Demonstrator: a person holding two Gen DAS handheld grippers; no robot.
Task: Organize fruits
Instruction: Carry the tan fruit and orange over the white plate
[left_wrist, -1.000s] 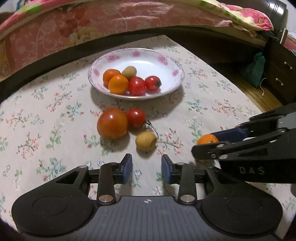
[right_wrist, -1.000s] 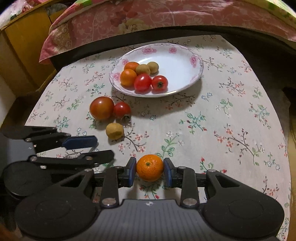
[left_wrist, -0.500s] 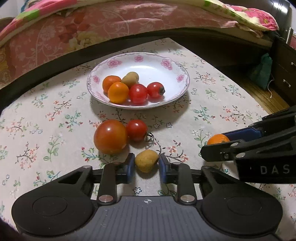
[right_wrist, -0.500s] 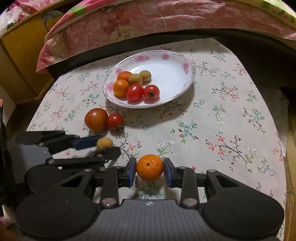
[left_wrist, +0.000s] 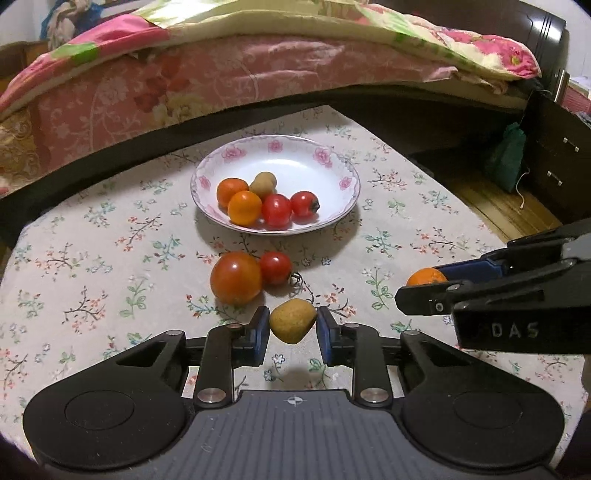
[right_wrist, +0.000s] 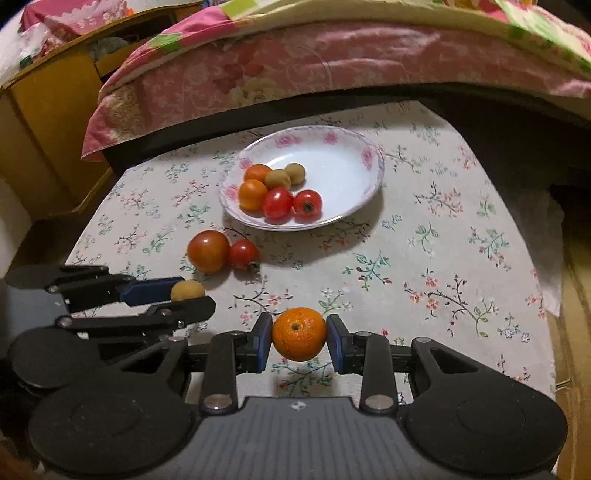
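My left gripper (left_wrist: 291, 328) is shut on a small yellow-brown fruit (left_wrist: 293, 320) and holds it just above the tablecloth. My right gripper (right_wrist: 299, 338) is shut on an orange (right_wrist: 299, 334), also lifted a little. The left gripper and its fruit (right_wrist: 187, 290) show at the left of the right wrist view. A large tomato (left_wrist: 236, 282) and a small red tomato (left_wrist: 275, 267) lie on the cloth just beyond the left gripper. A white flowered plate (left_wrist: 332, 173) further back holds several oranges, tomatoes and brown fruits.
The table has a floral cloth (left_wrist: 92, 258). A bed with a pink quilt (left_wrist: 184, 81) runs along the far side. A dark drawer unit (left_wrist: 554, 158) and a green bag (left_wrist: 508, 155) stand at the right. A yellow cabinet (right_wrist: 44, 129) stands at the left.
My left gripper moved forward, closed on the yellow-brown fruit and lifted it. My right gripper kept hold of the orange and rose slightly.
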